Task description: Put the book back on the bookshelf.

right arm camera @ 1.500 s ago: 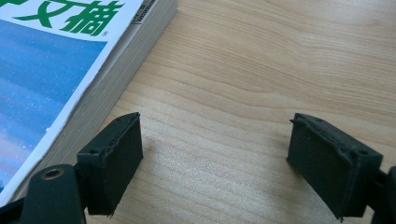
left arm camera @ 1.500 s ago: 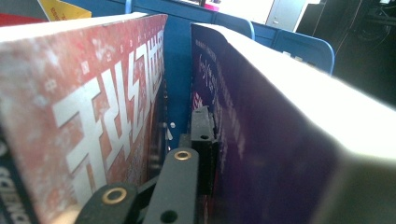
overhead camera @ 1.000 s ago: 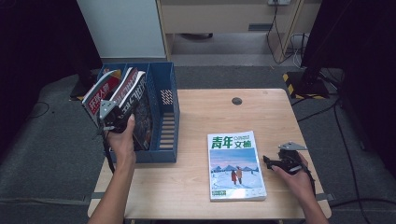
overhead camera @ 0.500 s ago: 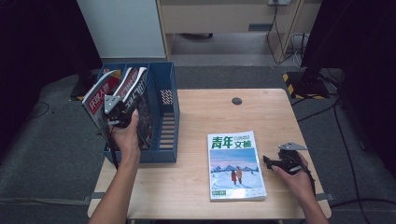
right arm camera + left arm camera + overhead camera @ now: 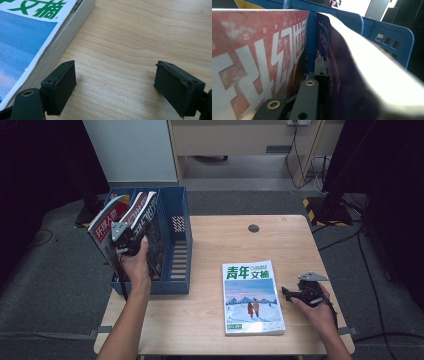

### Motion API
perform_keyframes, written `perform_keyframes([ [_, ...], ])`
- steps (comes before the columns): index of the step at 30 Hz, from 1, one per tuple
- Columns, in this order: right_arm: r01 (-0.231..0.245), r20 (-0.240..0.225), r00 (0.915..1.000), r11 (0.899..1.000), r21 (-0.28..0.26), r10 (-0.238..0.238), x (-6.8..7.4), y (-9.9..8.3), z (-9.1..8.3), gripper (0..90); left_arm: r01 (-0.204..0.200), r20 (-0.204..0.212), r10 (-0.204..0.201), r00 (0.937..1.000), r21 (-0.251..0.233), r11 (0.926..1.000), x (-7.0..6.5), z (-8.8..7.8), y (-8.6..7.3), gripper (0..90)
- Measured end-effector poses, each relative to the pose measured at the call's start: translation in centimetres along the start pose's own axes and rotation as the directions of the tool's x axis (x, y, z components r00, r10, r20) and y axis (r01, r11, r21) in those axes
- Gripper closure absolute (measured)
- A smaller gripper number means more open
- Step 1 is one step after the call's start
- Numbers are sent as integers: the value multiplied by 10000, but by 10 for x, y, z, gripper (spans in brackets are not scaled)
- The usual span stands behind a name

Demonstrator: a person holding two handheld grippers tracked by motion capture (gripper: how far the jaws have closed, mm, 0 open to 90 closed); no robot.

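Table (image 5: 215, 330) bears magazine (image 5: 252, 297), file rack (image 5: 172, 270).

left claw (image 5: 131, 234) clamped, raised; right claw (image 5: 116, 83) spread, resting low

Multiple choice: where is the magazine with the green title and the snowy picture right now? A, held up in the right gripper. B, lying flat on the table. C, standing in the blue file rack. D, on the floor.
B: the magazine lies flat on the table, beside the open right gripper.

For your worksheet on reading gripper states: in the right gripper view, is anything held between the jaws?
No. The right gripper is open over bare table, with the magazine lying beside its left jaw.
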State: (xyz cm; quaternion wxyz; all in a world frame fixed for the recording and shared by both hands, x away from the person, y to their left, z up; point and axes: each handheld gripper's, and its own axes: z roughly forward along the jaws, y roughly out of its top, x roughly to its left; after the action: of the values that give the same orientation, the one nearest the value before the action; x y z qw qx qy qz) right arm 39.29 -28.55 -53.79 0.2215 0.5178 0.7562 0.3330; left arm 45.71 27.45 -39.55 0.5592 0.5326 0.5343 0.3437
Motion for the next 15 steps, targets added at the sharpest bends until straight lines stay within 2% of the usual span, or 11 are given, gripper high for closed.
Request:
perform_keyframes([
  [5,0,1,10000,10000,0,0,0,0,0,176,269,23,-269,9996,-37,9996,3,-1,0,793],
  [9,1,2,10000,10000,1,-1,0,0,0,176,287,-4,-287,9996,126,9995,1,-3,1,751],
  [15,3,0,10000,10000,3,-3,0,0,0,175,-155,-189,167,9997,650,9978,-2,-14,1,675],
])
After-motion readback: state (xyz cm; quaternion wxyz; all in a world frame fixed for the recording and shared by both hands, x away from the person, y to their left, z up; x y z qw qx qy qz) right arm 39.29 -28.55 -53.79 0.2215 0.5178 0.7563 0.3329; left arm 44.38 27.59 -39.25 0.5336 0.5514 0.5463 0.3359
